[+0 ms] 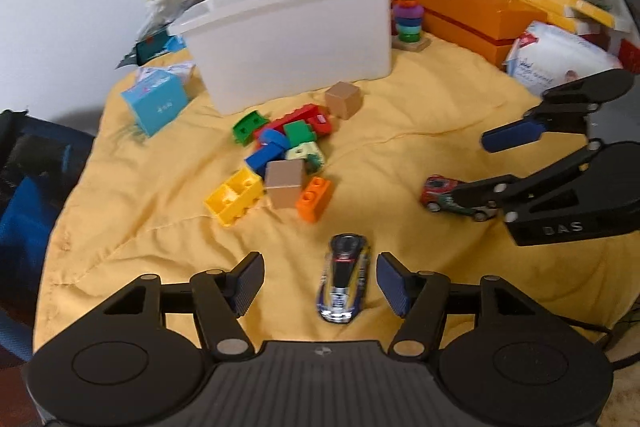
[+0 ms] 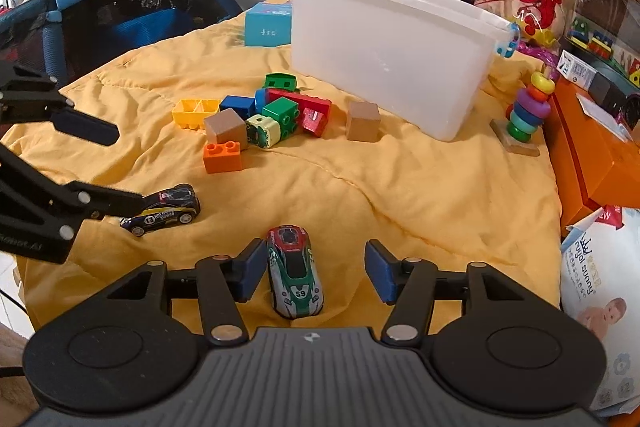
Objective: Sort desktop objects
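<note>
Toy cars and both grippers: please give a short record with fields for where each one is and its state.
left gripper: open, around the dark blue toy car
right gripper: open, around the green and red toy car
cars: both on the yellow cloth, not lifted
white plastic bin: behind the block pile, contents not visible
block pile: untouched
</note>
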Motion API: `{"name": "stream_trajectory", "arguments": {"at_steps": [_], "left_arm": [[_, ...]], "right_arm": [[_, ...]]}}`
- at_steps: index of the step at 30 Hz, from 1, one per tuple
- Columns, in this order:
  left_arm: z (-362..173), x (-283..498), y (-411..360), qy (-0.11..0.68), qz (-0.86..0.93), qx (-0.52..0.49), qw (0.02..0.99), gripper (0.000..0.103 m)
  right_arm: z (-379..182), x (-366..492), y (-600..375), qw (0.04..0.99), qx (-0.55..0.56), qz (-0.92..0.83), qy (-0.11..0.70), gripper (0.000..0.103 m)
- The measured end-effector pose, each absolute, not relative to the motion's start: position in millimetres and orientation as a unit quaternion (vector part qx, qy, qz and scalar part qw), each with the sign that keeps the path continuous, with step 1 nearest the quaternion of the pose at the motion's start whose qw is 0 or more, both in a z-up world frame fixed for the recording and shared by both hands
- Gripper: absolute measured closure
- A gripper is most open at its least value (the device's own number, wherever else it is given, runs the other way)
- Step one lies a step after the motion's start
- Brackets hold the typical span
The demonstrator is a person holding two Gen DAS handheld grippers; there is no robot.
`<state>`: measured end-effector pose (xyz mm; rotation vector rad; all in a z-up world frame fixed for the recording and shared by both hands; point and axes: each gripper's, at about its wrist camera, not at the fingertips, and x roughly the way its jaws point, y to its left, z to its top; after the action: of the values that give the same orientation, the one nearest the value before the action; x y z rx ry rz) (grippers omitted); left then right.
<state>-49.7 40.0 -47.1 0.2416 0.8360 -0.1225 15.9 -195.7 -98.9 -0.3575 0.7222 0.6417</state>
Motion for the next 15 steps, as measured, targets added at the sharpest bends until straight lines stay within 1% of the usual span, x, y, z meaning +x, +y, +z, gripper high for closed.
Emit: {"name": "stream_trajectory", "arguments": {"at_steps": [3, 6, 9, 13, 15], "left_arm": [[-48.9, -44.9, 41.1, 0.423, -0.095, 0.090, 0.897, 0.037], [-49.6, -45.4, 43.1, 0.416, -0.100, 0.077, 0.901, 0.037], [-52.3, -44.3, 43.3, 0.420, -0.105, 0.072, 0.899, 0.038], [-55.3, -41.1, 45.4, 0.428, -0.105, 0.067, 0.895, 0.038], [-57.7, -38.9, 47.5, 0.429, -0.103, 0.067, 0.895, 0.039]], "right_arm": [[-99.5, 14.8, -194.6, 0.866, -0.170, 0.316, 0.348, 0.045], [-99.9, 13.9, -193.1, 0.859, -0.171, 0.329, 0.352, 0.045], [-100.9, 14.0, -191.8, 0.853, -0.166, 0.337, 0.362, 0.051], [-103.4, 17.8, -194.7, 0.850, -0.155, 0.338, 0.372, 0.051], [-105.0, 20.3, -194.8, 0.850, -0.149, 0.337, 0.377, 0.049]]}}
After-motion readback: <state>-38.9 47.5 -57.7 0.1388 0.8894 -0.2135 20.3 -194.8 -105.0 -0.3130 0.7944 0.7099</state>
